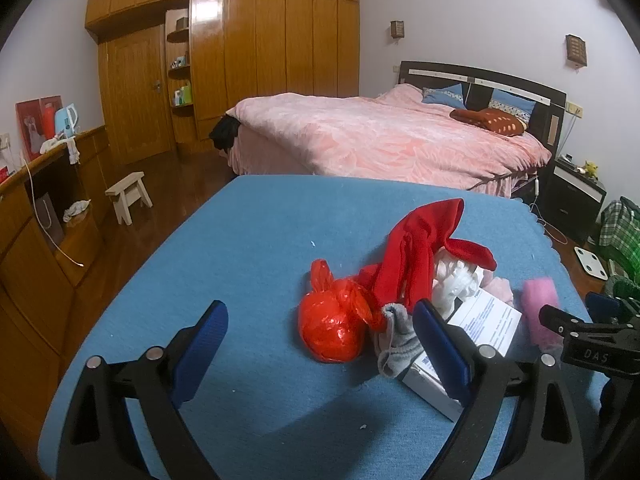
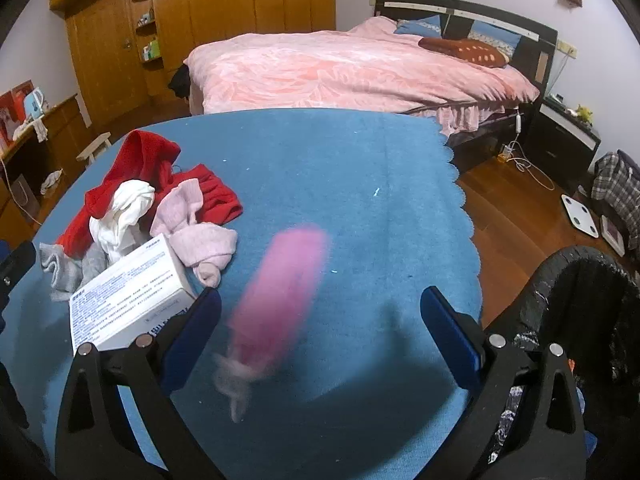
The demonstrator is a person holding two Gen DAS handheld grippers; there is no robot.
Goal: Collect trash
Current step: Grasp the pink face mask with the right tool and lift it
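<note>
A knotted red plastic bag (image 1: 334, 326) lies on the blue table cloth (image 1: 240, 264), between the open fingers of my left gripper (image 1: 320, 344), which holds nothing. A white printed box (image 1: 486, 322) (image 2: 128, 288) lies to its right, beside red, white, grey and pale pink clothes (image 2: 132, 196). A pink blurred object (image 2: 280, 280) (image 1: 540, 308) lies or moves between the open fingers of my right gripper (image 2: 320, 320); they do not grip it. A black-lined bin (image 2: 576, 320) stands at the table's right edge.
A bed with a pink cover (image 1: 384, 136) stands behind the table. Wooden wardrobes (image 1: 240, 60) line the back wall. A small stool (image 1: 130, 194) and a white scale (image 2: 580, 214) are on the wooden floor. A sideboard (image 1: 36, 216) is at the left.
</note>
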